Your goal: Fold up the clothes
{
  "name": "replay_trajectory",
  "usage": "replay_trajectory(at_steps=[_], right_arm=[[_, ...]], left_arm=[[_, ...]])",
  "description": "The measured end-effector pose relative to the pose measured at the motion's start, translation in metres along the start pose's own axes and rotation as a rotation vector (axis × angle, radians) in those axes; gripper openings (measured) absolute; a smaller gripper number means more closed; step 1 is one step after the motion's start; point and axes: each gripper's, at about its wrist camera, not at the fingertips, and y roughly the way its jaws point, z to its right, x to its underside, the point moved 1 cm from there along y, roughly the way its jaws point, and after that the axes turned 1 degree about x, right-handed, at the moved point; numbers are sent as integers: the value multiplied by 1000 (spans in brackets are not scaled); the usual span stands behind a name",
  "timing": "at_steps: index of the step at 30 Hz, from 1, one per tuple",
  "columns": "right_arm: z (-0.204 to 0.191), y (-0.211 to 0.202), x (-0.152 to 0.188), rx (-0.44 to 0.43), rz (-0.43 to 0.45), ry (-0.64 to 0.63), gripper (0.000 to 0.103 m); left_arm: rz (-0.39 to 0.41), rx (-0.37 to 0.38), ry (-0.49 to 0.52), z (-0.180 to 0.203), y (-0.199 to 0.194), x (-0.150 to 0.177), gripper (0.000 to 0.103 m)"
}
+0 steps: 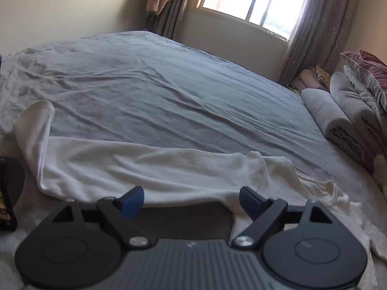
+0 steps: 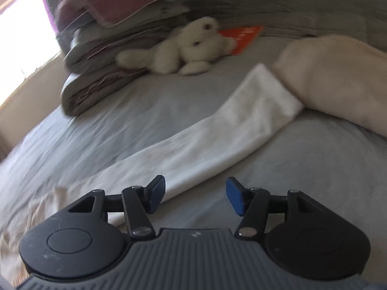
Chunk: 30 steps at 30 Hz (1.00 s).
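Note:
A white long-sleeved garment [image 1: 135,166] lies spread across the near part of a grey bed sheet [image 1: 169,89]. One sleeve [image 1: 33,125] runs up at the left of the left wrist view. My left gripper [image 1: 191,203] hovers open just over the garment's near edge, nothing between its blue pads. In the right wrist view the other white sleeve [image 2: 217,133] stretches diagonally toward the upper right, its cuff next to a cream bundle [image 2: 338,77]. My right gripper [image 2: 196,199] is open, its left fingertip beside the sleeve's edge, holding nothing.
Folded grey blankets [image 1: 338,111] and a purple pillow [image 1: 370,72] are stacked at the right side of the bed. A white plush bear [image 2: 183,48] and an orange card [image 2: 241,36] lie by them. A dark phone [image 1: 6,193] sits at the far left. Window and curtains [image 1: 321,24] stand behind.

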Motion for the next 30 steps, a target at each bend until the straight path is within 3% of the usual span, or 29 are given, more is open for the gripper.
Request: replay_trajectory(at_steps=[4, 9, 13, 18, 22, 25, 30], right_arm=[[14, 6, -9, 13, 26, 66, 60], [5, 5, -7, -2, 13, 116, 60], [-44, -5, 10, -96, -8, -19, 60], [-125, -32, 55, -324, 3, -357, 60], [-152, -39, 91, -556, -64, -513, 60], [-148, -39, 102, -580, -106, -599, 59], [-129, -47, 110, -597, -144, -725, 56]], left_arm=[[14, 44, 15, 2, -3, 2, 87], [57, 153, 63, 24, -6, 9, 87], [70, 277, 141, 54, -3, 28, 87], [83, 442, 278, 81, -7, 57, 87], [-1, 478, 287, 77, 3, 65, 87], [-96, 493, 274, 65, 11, 68, 87], [-132, 528, 372, 54, -2, 76, 87]])
